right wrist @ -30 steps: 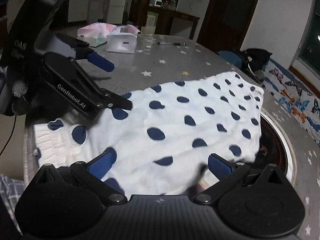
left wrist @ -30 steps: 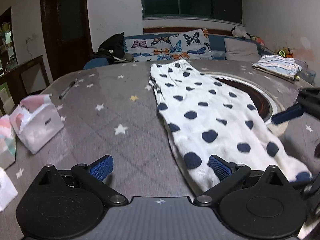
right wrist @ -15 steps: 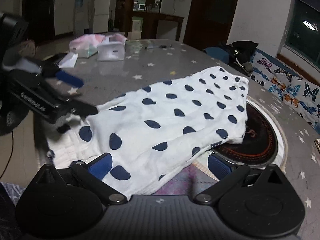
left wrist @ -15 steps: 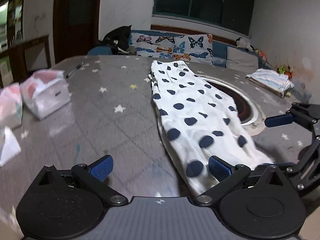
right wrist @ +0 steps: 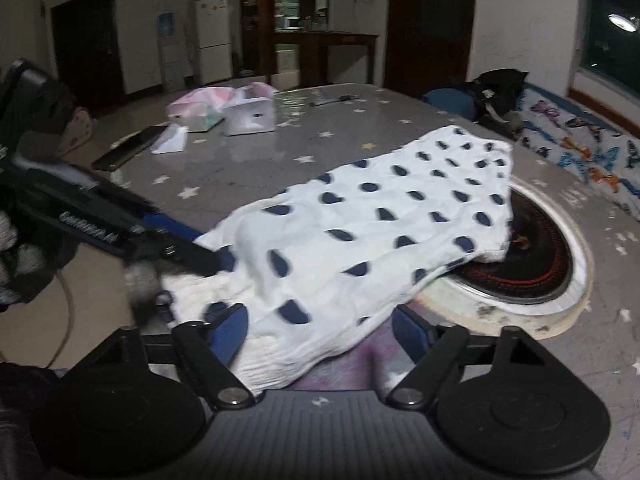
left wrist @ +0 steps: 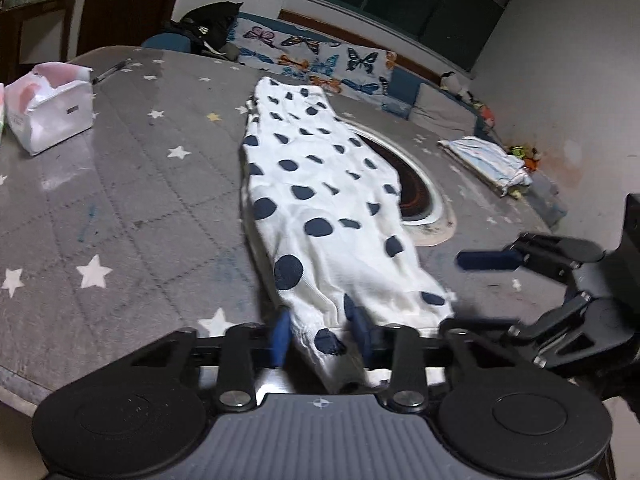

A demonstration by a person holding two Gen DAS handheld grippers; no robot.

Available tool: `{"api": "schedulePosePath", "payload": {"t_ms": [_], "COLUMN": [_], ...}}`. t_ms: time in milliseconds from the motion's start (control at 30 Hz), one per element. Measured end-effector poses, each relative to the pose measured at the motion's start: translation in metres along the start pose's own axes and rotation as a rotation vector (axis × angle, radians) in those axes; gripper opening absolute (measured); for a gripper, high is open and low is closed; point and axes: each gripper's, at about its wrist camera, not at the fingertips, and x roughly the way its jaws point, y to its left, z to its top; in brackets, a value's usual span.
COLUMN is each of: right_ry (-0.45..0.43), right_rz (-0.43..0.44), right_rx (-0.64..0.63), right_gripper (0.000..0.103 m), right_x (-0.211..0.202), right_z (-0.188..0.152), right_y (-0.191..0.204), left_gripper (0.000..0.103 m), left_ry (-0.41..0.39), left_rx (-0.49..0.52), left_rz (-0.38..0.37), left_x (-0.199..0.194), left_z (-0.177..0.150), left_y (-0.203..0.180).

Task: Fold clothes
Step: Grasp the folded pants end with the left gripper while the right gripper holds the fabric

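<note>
A white garment with dark blue dots (left wrist: 320, 184) lies lengthwise on the grey star-patterned table (left wrist: 120, 200). Its far right part covers the edge of a round burner. My left gripper (left wrist: 320, 338) is shut on the bunched near end of the garment, with fabric pinched between the blue pads. From the right wrist view the same garment (right wrist: 380, 216) spreads away from me, and my left gripper (right wrist: 218, 260) bites its left corner. My right gripper (right wrist: 320, 332) is open, with the near hem lying between its fingers. It also appears as my right gripper (left wrist: 452, 292) beside the garment's corner.
A round burner (right wrist: 532, 256) is set into the table. White tissue packs (left wrist: 48, 120) and a pen (left wrist: 110, 72) lie at the left. A folded striped pile (left wrist: 484, 160) sits far right. A butterfly-print cushion (left wrist: 332, 64) lines the back. A dark flat device (right wrist: 128, 148) rests near the edge.
My left gripper has moved in over the garment's near end and closed from wide open onto it. The right gripper's fingers have narrowed a little around the hem.
</note>
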Motion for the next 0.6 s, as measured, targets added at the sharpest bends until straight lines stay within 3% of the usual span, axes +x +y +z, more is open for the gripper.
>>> {"api": "schedulePosePath", "payload": {"t_ms": [100,200,367,600], "right_ry": [0.001,-0.008,-0.006,0.027], "right_rz": [0.031,0.049,0.058,0.078], "right_rx": [-0.004,-0.004,-0.009,-0.025], "right_gripper": [0.07,0.07,0.07,0.07], "right_x": [-0.002,-0.006,-0.005,0.004], "right_z": [-0.002,-0.002,-0.002,-0.005], "right_y": [0.005,0.008,0.01,0.014], "left_gripper": [0.014,0.012,0.012,0.017], "left_ry": [0.006,0.003,0.008,0.081], "left_rx": [-0.043,-0.114,-0.159,-0.202], "left_rz": [-0.033,-0.09,-0.126,-0.073], "left_x": [-0.005,-0.013,-0.014,0.004], "left_z": [0.005,0.014,0.016,0.002], "left_y": [0.001,0.004,0.005,0.025]}}
